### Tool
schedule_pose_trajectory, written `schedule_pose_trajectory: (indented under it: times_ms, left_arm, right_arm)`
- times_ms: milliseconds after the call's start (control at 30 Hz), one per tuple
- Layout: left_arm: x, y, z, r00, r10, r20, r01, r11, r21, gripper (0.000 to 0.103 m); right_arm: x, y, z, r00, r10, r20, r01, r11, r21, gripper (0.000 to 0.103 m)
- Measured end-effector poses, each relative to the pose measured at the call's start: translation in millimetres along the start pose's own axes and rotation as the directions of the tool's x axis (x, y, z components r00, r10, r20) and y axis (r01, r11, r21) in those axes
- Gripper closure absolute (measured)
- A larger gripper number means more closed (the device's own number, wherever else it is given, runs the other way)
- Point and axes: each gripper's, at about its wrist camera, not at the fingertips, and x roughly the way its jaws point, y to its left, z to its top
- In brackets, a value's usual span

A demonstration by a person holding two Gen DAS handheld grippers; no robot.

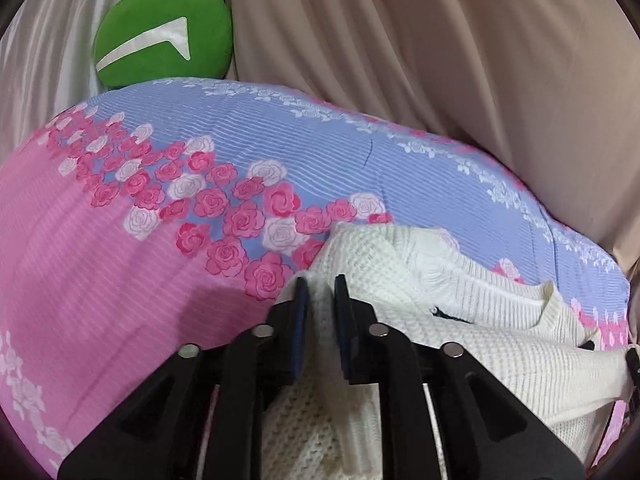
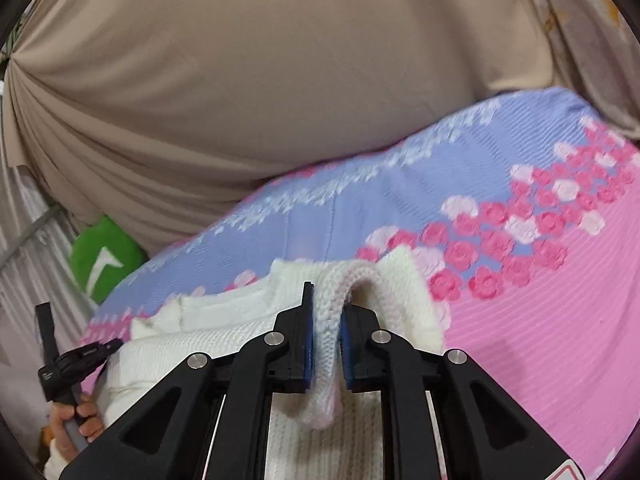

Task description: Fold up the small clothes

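Observation:
A small white knit sweater (image 1: 500,340) lies on a bed with a pink and lilac rose-print sheet (image 1: 100,260). My left gripper (image 1: 321,284) is shut on a fold of the sweater's left side and holds it a little above the sheet. My right gripper (image 2: 327,300) is shut on a thick fold of the same sweater (image 2: 224,340) at its right side, and the knit bulges out between the blue pads (image 2: 308,344). The sweater's ribbed neckline shows in the left wrist view at the centre right. The left gripper's handle (image 2: 60,364) and the hand on it show at the far left of the right wrist view.
A green round cushion (image 1: 164,36) with a white mark sits at the far edge of the bed; it also shows in the right wrist view (image 2: 106,258). Beige draped cloth (image 2: 260,80) hangs behind the bed. Bare sheet (image 2: 540,340) stretches to the right of the sweater.

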Motion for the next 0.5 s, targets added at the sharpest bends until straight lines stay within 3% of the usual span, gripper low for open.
schedule_pose_trajectory:
  times_ms: [33, 67, 133, 200, 233, 333, 367, 400, 500]
  left_arm:
    - [-4.1, 2.0, 0.7, 1.000, 0.001, 0.019, -0.001, 1.000, -0.006, 0.066]
    - [-11.5, 3.5, 2.8, 0.998, 0.007, 0.054, -0.006, 1.000, -0.016, 0.058]
    - [-42.8, 11.0, 5.1, 0.980, 0.010, 0.197, -0.001, 0.999, -0.048, 0.024]
    - [-63.7, 14.8, 3.9, 0.968, 0.020, 0.252, -0.009, 0.999, -0.044, 0.014]
    - [-71.5, 15.5, 1.2, 0.971, -0.003, 0.239, 0.008, 1.000, -0.018, 0.014]
    - [-76.7, 6.7, -15.2, 0.990, -0.101, 0.094, 0.091, 0.990, 0.105, 0.015]
    - [-74.7, -3.5, -28.5, 0.992, -0.128, 0.004, 0.125, 0.974, 0.190, 0.015]
    - [-72.9, -11.6, -38.7, 0.988, -0.144, -0.053, 0.153, 0.956, 0.250, 0.018]
    - [-62.1, -40.8, -77.0, 0.972, -0.141, -0.188, 0.207, 0.893, 0.400, 0.024]
  right_arm:
    - [-12.0, 1.0, 1.6, 0.998, 0.013, 0.055, -0.014, 1.000, 0.005, 0.083]
    - [-27.8, 0.8, 3.0, 0.992, 0.008, 0.127, -0.010, 1.000, 0.013, 0.061]
    - [-60.1, -2.3, 1.6, 0.966, -0.038, 0.254, 0.033, 0.999, 0.022, 0.034]
    - [-69.5, -3.9, 0.2, 0.976, -0.067, 0.207, 0.070, 0.997, -0.008, 0.033]
    - [-69.6, -4.0, -3.1, 0.987, -0.065, 0.149, 0.071, 0.997, -0.033, 0.035]
    - [-66.0, 6.0, -27.3, 1.000, 0.000, -0.024, -0.003, 0.991, -0.136, 0.052]
    - [-62.0, 15.0, -37.1, 0.995, 0.028, -0.097, -0.045, 0.983, -0.178, 0.062]
    - [-59.0, 21.9, -45.1, 0.988, 0.051, -0.145, -0.081, 0.976, -0.203, 0.065]
    - [-29.4, 60.4, -71.9, 0.934, 0.106, -0.340, -0.215, 0.929, -0.302, 0.077]
